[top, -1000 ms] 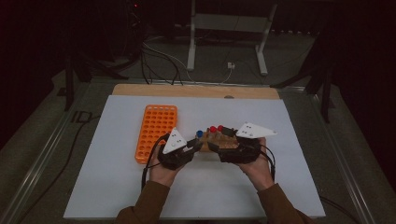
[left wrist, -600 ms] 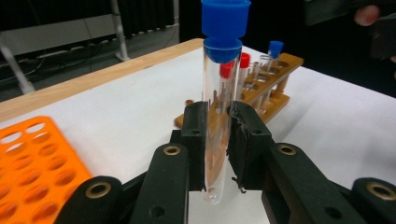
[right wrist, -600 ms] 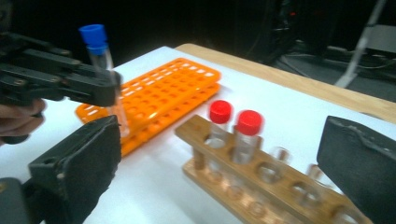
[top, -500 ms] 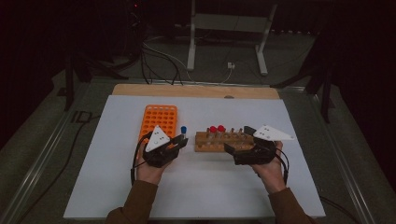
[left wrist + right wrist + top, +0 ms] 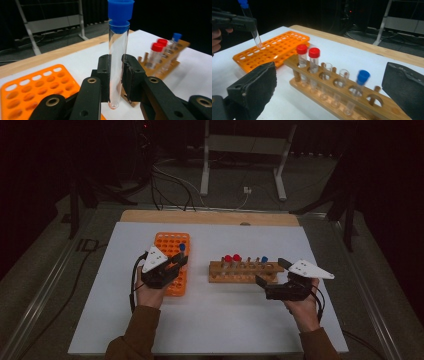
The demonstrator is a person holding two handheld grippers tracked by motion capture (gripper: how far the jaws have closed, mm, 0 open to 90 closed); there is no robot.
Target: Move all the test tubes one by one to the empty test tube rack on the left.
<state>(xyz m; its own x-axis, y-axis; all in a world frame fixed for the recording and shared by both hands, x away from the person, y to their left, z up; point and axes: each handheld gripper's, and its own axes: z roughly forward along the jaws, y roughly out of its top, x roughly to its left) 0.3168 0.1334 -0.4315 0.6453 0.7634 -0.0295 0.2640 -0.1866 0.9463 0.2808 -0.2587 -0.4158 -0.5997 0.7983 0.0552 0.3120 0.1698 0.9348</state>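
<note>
left claw [image 5: 116, 75] gripping blue-capped tube [image 5: 117, 57], orange rack [image 5: 37, 87]

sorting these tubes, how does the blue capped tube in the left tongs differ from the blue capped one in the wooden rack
The held tube is clamped between the left tongs above the orange rack; the racked tube stands in a hole of the wooden rack, untouched. The held tube hangs free of any hole, its round bottom exposed; the racked one sits among red-capped tubes and uncapped ones. Both are clear, look empty and have blue caps.
</note>
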